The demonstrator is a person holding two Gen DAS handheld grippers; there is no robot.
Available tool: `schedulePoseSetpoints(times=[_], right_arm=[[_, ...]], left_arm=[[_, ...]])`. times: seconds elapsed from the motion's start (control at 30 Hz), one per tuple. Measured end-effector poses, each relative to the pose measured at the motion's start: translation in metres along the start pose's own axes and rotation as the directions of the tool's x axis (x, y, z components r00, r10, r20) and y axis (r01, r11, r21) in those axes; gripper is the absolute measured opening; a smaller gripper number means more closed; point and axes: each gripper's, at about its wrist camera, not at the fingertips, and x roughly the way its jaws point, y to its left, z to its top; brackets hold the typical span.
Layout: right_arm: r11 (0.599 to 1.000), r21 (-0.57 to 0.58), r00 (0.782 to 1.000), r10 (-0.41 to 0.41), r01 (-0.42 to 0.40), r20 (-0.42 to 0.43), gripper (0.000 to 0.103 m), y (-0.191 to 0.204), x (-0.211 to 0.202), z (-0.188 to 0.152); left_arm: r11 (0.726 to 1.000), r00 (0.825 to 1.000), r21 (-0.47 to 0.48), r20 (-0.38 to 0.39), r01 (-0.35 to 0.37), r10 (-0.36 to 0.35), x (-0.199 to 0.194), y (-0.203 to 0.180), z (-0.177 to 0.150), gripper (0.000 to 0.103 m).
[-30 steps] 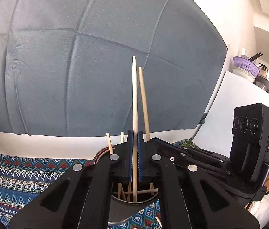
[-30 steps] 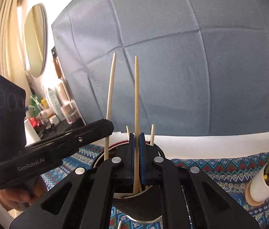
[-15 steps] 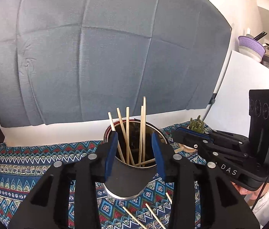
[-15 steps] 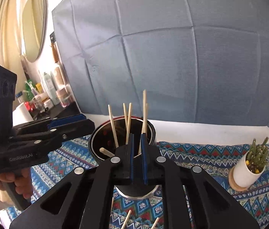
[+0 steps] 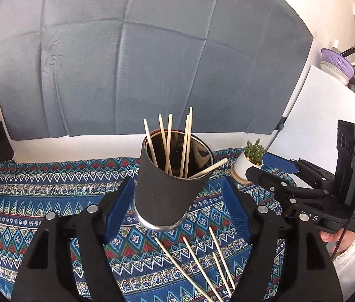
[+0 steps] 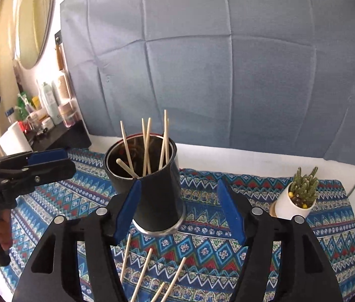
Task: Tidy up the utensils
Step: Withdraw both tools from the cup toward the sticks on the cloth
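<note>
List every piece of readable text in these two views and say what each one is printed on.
"GenRobot.AI": on the side of the left gripper, seen in the right wrist view; small and soft, only just legible.
"A S": on the side of the right gripper, seen in the left wrist view; any letters before them are hidden.
Labels on the shelf bottles: too small and blurred to read.

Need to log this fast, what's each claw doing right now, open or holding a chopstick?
Left claw: open, has just been opening, holding nothing.
Right claw: open, has just been opening, holding nothing.
</note>
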Motion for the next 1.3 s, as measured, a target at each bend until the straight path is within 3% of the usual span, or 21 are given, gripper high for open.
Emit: schedulePoseSetpoints(times=[0.2,0.37,0.57,0.67,0.73,0.97,1.3], right_arm=[[1.000,-0.016,0.999,-0.027,0.026,-0.037,0.073,0.000,-0.008,-0.013],[0.998,-0.028,0.996,-0.053,0.051,-0.069,0.083,0.000,-0.013,-0.026],[0.994,-0.060,0.984,-0.100,0.092,-0.145,0.085,0.000,-0.007,-0.045],[0.992,-0.075,0.976,-0.113,0.101,-0.189,0.085,0.001,-0.002,-0.057],[0.991,-0.081,0.969,-0.122,0.106,-0.216,0.085,0.001,0.002,-0.064],[0.988,-0.105,0.940,-0.142,0.115,-0.311,0.085,-0.001,0.018,-0.091],[0.984,-0.136,0.881,-0.167,0.119,-0.442,0.085,-0.002,0.040,-0.134]], left_arm=[[0.999,0.999,-0.035,-0.044,-0.033,0.032,-0.002,0.004,-0.014,0.088],[0.995,0.995,-0.090,-0.094,-0.050,0.042,0.002,0.011,-0.027,0.091],[0.990,0.982,-0.109,-0.179,-0.086,0.066,0.014,0.019,-0.054,0.097],[0.986,0.968,-0.125,-0.239,-0.113,0.080,0.025,0.024,-0.070,0.097],[0.979,0.952,-0.135,-0.283,-0.156,0.113,0.033,0.027,-0.081,0.097],[0.965,0.901,-0.156,-0.415,-0.209,0.128,0.060,0.032,-0.115,0.097],[0.966,0.842,-0.090,-0.513,-0.244,0.165,0.091,0.021,-0.130,0.097]])
